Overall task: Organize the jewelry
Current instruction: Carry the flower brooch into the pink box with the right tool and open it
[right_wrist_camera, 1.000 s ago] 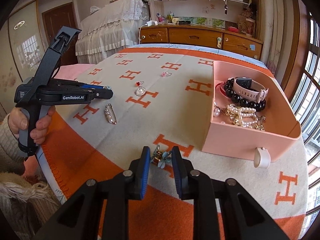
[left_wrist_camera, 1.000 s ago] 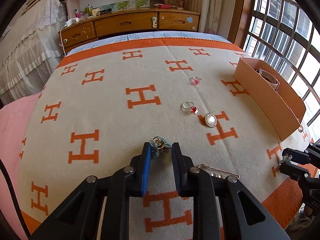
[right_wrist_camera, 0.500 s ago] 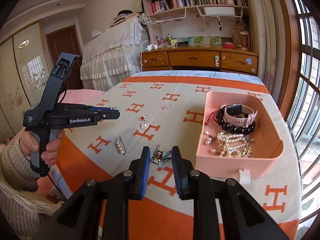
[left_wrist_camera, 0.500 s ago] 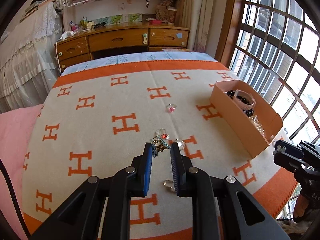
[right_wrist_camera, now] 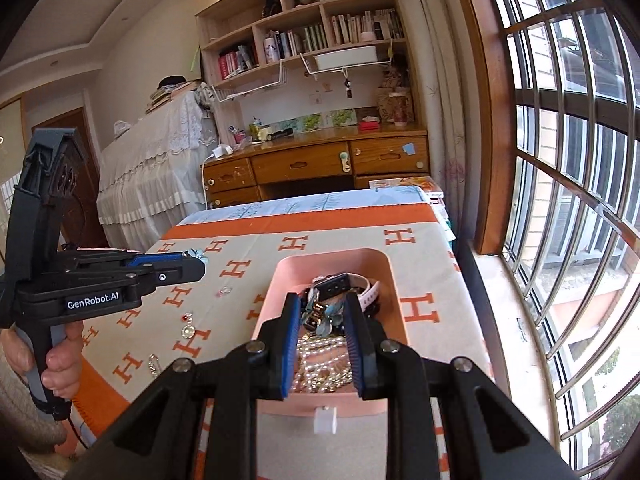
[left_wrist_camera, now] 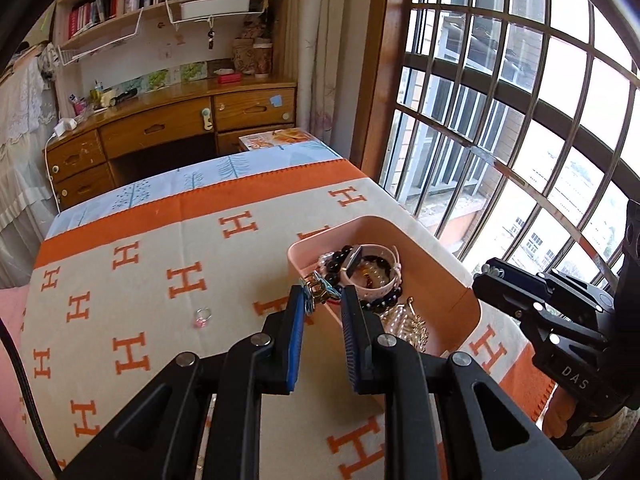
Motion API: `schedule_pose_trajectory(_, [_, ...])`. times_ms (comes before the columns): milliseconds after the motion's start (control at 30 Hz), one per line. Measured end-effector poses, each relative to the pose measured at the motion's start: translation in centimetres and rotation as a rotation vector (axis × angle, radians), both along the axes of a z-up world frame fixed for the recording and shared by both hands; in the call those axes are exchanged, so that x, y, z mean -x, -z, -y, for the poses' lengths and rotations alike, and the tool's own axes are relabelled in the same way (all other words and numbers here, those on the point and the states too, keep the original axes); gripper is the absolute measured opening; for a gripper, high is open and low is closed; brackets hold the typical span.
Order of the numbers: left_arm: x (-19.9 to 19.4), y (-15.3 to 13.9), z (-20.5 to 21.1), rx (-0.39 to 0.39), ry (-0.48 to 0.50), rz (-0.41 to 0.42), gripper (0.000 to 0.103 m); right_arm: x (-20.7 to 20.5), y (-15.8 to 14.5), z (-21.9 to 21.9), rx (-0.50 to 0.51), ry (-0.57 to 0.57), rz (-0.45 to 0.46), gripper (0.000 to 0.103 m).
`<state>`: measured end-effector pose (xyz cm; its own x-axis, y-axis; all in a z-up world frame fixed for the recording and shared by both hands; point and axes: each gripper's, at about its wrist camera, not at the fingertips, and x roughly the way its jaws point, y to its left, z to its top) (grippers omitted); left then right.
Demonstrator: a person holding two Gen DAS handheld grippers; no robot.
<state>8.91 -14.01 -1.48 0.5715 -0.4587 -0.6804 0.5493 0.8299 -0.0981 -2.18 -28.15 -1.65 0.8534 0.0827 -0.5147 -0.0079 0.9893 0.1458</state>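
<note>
While both of my grippers hang over the blanket-covered bench (left_wrist_camera: 132, 280), each has its fingers closed on a small piece. The left gripper (left_wrist_camera: 322, 300) pinches a gold and teal hair clip (left_wrist_camera: 318, 286) at its fingertips, held right at the near-left rim of the pink tray (left_wrist_camera: 440, 256). The right gripper (right_wrist_camera: 322, 312) clamps a second, similar clip (right_wrist_camera: 322, 316) above the tray's inside, over the pearl strands (right_wrist_camera: 320, 356) and just short of the pink-strapped watch (right_wrist_camera: 340, 284) and dark bead bracelet beyond the fingers. Left of the right fingers, on the blanket, lie a red-stone ring (right_wrist_camera: 186, 315), a round pearl brooch (right_wrist_camera: 187, 331), a pin (right_wrist_camera: 153, 364) and, farther off, a pink-stone ring (left_wrist_camera: 203, 316).
</note>
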Motion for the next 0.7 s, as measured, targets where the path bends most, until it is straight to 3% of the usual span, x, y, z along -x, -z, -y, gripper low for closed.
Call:
schedule_pose_trajectory(367, [-2.6, 4.3, 5.1, -0.029, 0.051, -0.105, 0.017, -0.9, 2.8, 1.7, -0.009, 0.012, -0.092, 0.023])
schedule_pose_trajectory(700, [-1.5, 4.0, 4.8, -0.027, 0.038, -0.073, 0.046, -0.7, 3.6, 1.6, -0.009, -0.018, -0.099, 0.029])
